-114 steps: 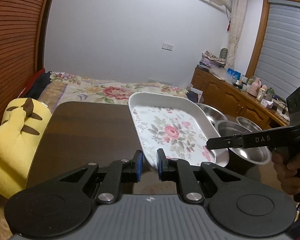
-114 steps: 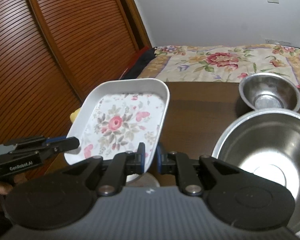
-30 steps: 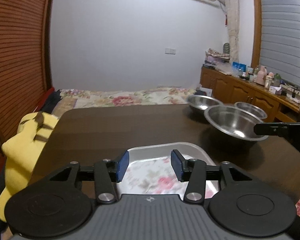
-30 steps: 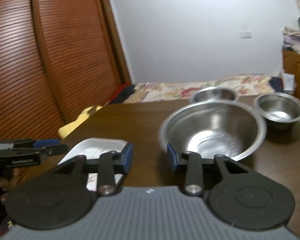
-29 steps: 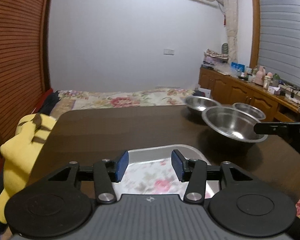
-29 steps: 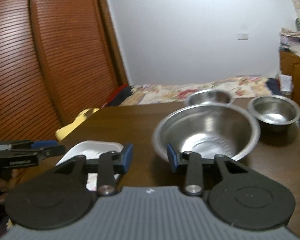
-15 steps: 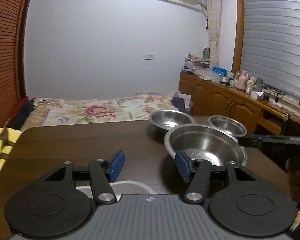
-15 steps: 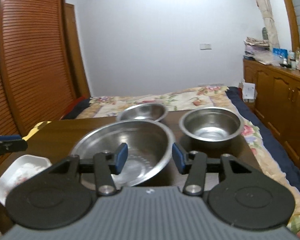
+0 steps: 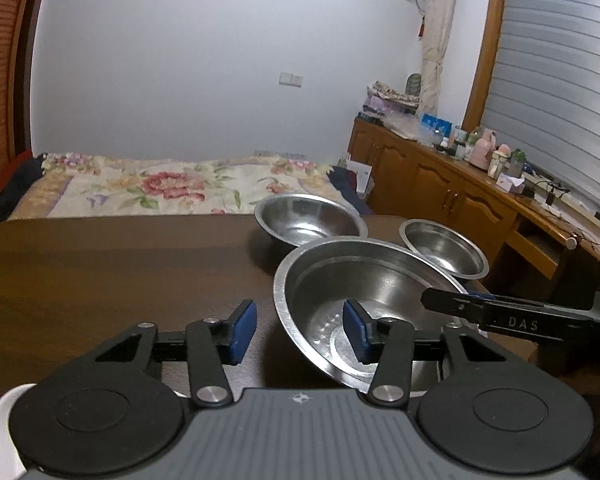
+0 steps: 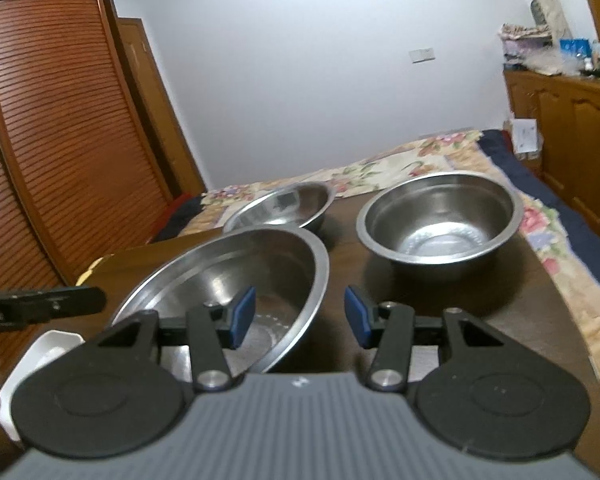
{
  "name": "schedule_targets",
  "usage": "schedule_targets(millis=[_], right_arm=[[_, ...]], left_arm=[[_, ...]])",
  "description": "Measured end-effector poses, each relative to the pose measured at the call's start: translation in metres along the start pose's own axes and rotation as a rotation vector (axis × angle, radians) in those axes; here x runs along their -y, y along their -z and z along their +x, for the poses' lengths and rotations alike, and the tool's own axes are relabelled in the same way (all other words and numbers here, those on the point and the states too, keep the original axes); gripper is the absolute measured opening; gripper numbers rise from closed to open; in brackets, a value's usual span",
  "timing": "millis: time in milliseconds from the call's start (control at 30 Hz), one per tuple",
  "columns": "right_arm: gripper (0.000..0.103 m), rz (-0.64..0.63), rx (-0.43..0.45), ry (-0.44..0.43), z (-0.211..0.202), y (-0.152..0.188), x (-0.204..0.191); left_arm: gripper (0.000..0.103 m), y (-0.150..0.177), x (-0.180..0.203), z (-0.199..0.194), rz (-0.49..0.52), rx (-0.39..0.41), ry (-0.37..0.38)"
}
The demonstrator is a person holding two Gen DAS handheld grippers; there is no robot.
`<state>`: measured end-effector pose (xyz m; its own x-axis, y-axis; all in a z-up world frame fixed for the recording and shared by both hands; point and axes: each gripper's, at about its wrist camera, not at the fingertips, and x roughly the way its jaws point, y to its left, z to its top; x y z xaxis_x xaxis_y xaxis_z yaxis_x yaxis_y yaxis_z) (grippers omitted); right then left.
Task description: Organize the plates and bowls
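Three steel bowls sit on the dark wooden table (image 9: 100, 272). The large bowl (image 9: 364, 292) is nearest; my open left gripper (image 9: 299, 332) straddles its left rim, and my open right gripper (image 10: 299, 316) straddles its right rim, the bowl (image 10: 228, 280) lying mostly to the left. A medium bowl (image 9: 308, 224) (image 10: 284, 206) stands behind it. A deeper small bowl (image 9: 444, 252) (image 10: 440, 220) stands at the right. The white floral tray shows only as a corner at the lower left (image 9: 2, 440) (image 10: 44, 352). The right gripper's finger (image 9: 496, 314) reaches in over the large bowl.
A bed with a floral cover (image 9: 160, 188) lies beyond the table's far edge. A wooden cabinet with bottles (image 9: 460, 184) runs along the right wall. A slatted wooden wardrobe (image 10: 52, 140) stands at the left. The table's right edge (image 10: 572, 320) is close to the small bowl.
Both grippers let go of the floral tray, now on the table at the left, opened, and swung right toward the steel bowls. They now flank the large bowl's rim.
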<state>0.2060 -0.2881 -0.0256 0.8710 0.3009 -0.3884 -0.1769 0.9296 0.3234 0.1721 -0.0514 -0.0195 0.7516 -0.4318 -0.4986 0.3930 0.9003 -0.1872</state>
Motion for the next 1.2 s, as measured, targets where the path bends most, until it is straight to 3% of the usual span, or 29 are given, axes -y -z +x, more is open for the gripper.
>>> schedule_targets(millis=[167, 533, 667, 733, 800, 1200], right_arm=[[0.051, 0.0, -0.015, -0.033, 0.005, -0.002, 0.004], [0.051, 0.018, -0.03, -0.078, 0.008, -0.004, 0.006], [0.051, 0.03, -0.035, -0.072, 0.01, -0.004, 0.008], [0.045, 0.029, -0.033, -0.07, 0.011, -0.004, 0.009], [0.029, 0.03, -0.043, -0.074, 0.013, -0.004, 0.009], [0.026, -0.002, -0.024, -0.042, -0.014, -0.004, -0.002]], left_arm=[[0.04, -0.003, 0.001, 0.01, -0.023, -0.029, -0.002], [0.037, -0.004, -0.001, 0.024, -0.07, -0.067, -0.01], [0.029, -0.002, -0.003, 0.027, -0.082, -0.088, 0.001], [0.021, -0.003, -0.003, 0.028, -0.077, -0.093, -0.001], [0.02, -0.002, -0.003, 0.027, -0.076, -0.099, 0.001], [0.022, 0.007, 0.007, -0.003, -0.033, -0.072, 0.063]])
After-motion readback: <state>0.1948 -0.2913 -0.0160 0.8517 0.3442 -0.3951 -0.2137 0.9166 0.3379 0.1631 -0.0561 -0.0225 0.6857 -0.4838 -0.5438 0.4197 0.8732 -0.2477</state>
